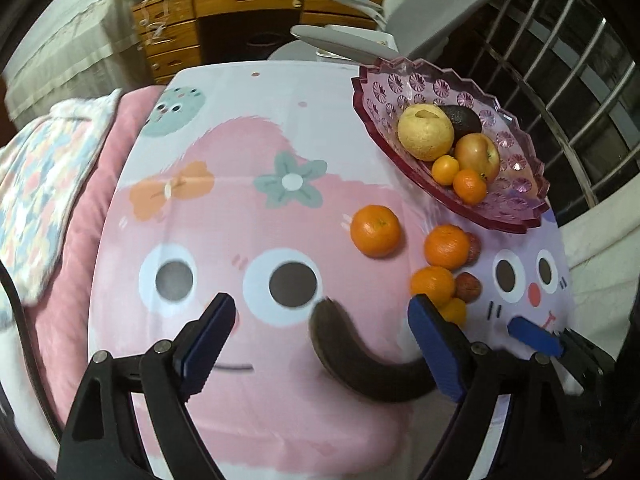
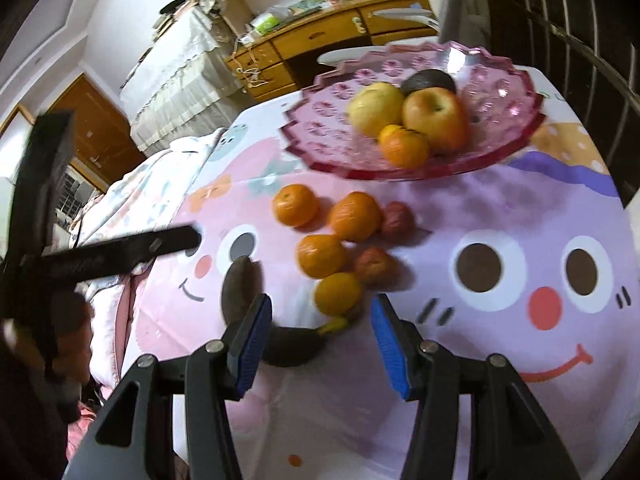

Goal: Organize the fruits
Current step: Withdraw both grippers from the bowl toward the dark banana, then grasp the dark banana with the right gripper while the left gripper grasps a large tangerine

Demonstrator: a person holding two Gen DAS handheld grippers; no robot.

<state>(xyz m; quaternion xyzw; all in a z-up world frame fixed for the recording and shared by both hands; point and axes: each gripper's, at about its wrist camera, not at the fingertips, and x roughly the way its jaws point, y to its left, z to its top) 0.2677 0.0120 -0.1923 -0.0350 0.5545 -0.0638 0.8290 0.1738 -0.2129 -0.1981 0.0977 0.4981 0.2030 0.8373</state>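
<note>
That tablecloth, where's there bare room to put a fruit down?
The tablecloth is bare left of the lone orange, around the bow and flower prints. It is crowded below the pink bowl, where oranges and small red fruits cluster beside the dark banana.

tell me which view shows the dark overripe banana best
The left wrist view: the banana lies nearly whole and sharp between the open left gripper fingers. In the right wrist view the banana is blurred, its middle hidden behind a finger of the right gripper.
</note>
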